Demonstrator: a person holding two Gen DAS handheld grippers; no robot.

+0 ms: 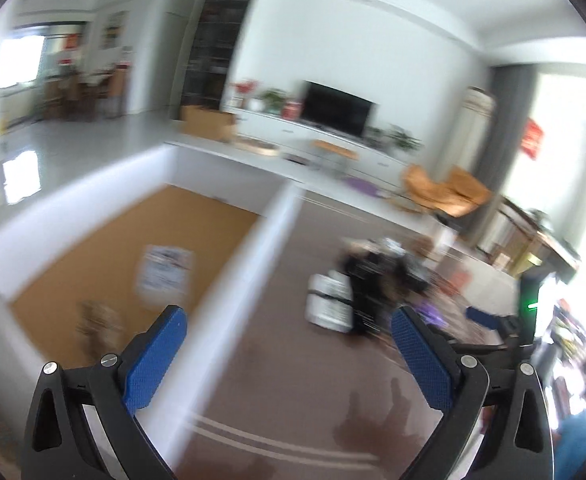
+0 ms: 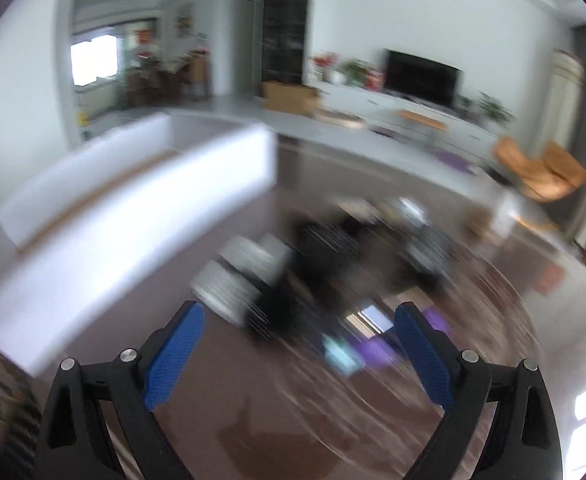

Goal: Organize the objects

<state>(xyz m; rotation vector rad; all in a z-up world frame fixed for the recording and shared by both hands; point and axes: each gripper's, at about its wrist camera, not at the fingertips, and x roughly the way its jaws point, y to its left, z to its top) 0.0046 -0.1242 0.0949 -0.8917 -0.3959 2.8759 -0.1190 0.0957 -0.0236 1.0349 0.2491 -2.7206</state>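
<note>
Brown table surface (image 1: pixel 277 360) lies under both our tools, and the blur makes many details impossible to read. Nearest to us, the left gripper (image 1: pixel 289 354) has its blue pads wide apart with nothing between them; it hangs over the white wall of the box (image 1: pixel 249 264). The right gripper (image 2: pixel 299 354) is also spread wide and empty, and it points down toward the pile.

We judge that we are between two picks: both tools are free and the next thing must be chosen. A little farther, the box floor of cork colour already holds a white printed packet (image 1: pixel 165 276) and a small tan thing that we cannot identify. To the right of the box wall, the pile of objects (image 2: pixel 325 264) waits on the table: white rolls (image 1: pixel 329 300), something black, and small purple and pale blue pieces nearest the right gripper.

The next move calls for lowering the right gripper onto one small piece. Between pile and box the table is open, but the box wall stands high, so carried things must be lifted over it. Beyond are a television and a white cabinet.
</note>
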